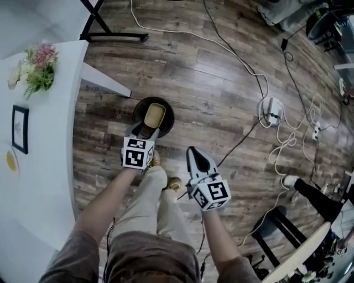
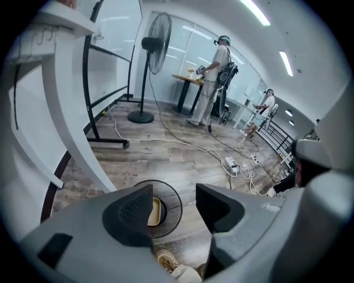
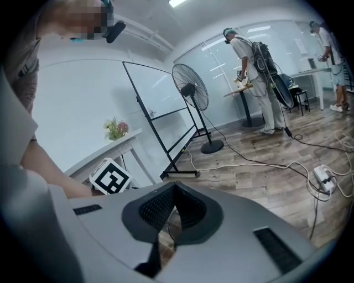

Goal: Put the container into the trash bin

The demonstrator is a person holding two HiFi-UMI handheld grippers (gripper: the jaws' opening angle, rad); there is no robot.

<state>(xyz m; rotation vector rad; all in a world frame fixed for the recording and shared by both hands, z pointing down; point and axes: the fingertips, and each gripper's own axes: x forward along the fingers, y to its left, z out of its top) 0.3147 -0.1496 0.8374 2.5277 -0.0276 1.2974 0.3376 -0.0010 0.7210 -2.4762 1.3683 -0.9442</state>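
Tan and shallow, the container (image 1: 155, 115) lies inside the round black trash bin (image 1: 168, 122) on the floor (image 1: 221, 83) — probably light, thin-walled, best pinched by its rim — with the left gripper (image 2: 174, 202) above it, jaws apart and empty, and the right gripper (image 3: 172, 190) closed on nothing.

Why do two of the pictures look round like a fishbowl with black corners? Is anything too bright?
Left gripper view: the wide-angle lens curves the white table leg and blackens the corners, and the ceiling light glares white. Right gripper view: same round bulge and dark corners. Head view: flatter and evenly lit, and the trash bin looks sharp.
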